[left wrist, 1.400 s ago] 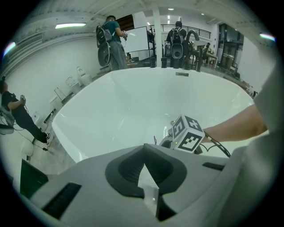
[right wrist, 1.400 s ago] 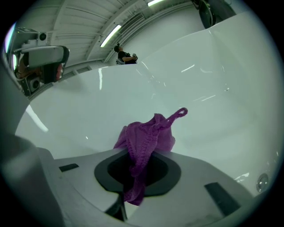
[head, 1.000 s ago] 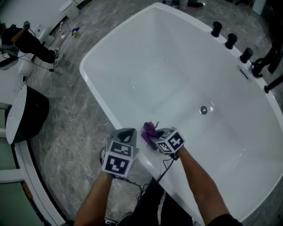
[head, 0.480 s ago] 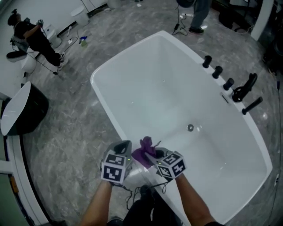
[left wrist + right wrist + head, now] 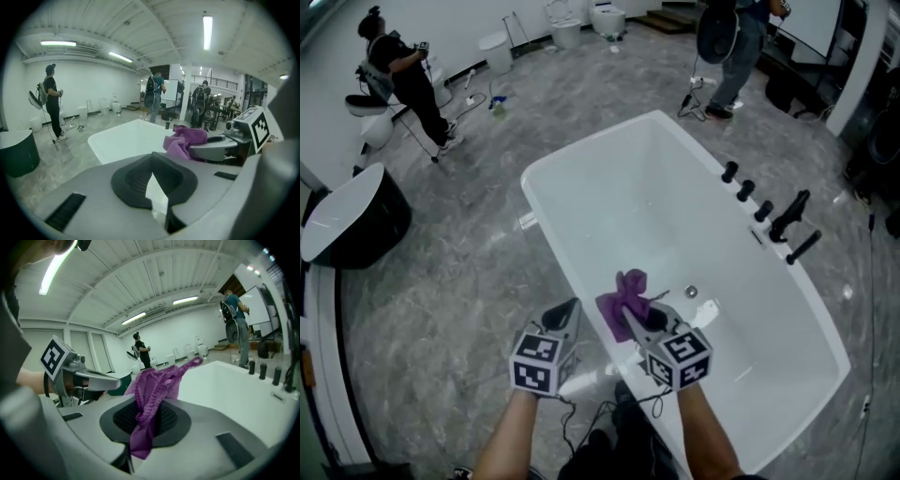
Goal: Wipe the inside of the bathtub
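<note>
The white bathtub [image 5: 661, 202] lies slantwise on the grey floor, with its drain [image 5: 691, 292] near the middle. My right gripper [image 5: 639, 321] is held above the tub's near rim and is shut on a purple cloth [image 5: 623, 298]. In the right gripper view the purple cloth [image 5: 154, 386] is pinched between the dark pads of the right gripper [image 5: 145, 420] and hangs out on both sides. Just left of it, over the rim and floor, my left gripper [image 5: 565, 317] is shut and holds nothing. The left gripper view shows the left gripper [image 5: 152, 180] with the purple cloth [image 5: 185, 139] at its right.
Black knobs [image 5: 744, 190] and a black faucet [image 5: 787, 220] sit on the tub's far right rim. A dark round basin [image 5: 352, 220] stands at the left. One person [image 5: 403, 75] stands at the back left, another [image 5: 741, 42] beyond the tub. Cables [image 5: 581, 422] lie by my feet.
The head view has pulled back and up, so the tub looks smaller and farther. Both grippers have risen together, and the cloth stays in the right gripper.
</note>
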### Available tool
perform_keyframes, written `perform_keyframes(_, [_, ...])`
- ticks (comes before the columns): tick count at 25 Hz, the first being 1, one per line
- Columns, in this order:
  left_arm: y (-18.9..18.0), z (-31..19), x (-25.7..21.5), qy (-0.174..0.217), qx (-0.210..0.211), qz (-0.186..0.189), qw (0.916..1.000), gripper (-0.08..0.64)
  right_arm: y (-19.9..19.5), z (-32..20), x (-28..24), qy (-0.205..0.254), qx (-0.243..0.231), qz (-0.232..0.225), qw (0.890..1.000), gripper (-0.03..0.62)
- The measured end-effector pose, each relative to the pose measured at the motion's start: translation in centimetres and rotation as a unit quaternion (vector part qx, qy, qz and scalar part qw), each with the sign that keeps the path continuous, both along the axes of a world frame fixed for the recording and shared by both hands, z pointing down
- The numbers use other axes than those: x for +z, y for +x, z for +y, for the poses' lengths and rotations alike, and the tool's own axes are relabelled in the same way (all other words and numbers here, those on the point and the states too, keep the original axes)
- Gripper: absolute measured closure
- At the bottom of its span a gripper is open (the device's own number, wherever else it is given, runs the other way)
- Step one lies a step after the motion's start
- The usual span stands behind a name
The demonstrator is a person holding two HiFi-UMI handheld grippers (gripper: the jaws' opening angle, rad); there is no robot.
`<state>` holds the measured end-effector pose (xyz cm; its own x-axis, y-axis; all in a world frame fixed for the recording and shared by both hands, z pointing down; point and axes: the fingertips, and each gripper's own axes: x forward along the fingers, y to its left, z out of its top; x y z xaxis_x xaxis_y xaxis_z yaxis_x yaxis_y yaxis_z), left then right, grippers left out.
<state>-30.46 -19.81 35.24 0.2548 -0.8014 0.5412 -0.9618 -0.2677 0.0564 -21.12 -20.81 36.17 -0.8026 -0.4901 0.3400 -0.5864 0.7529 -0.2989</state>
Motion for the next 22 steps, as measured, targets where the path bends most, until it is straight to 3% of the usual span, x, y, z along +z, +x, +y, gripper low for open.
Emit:
perform_keyframes(10, [0.4, 11.9, -12.0, 0.13, -0.008, 0.053, 0.99, 0.554, -0.1, 11.3, -14.9, 0.13, 0.041, -0.02, 0.99, 0.538])
perform_keyframes(17, [1.0, 20.4, -17.6, 0.172, 0.0, 0.048, 0.9839, 0.554, 0.2, 20.2, -21.8, 0.183, 0.056, -0.026, 0.981, 0.538])
perform_keyframes(22, [4.3, 24.5, -21.3, 0.204, 0.002, 0.058, 0.9773, 0.554, 3.3, 24.6, -25.5, 0.212, 0.057, -0.035, 0.975, 0.538])
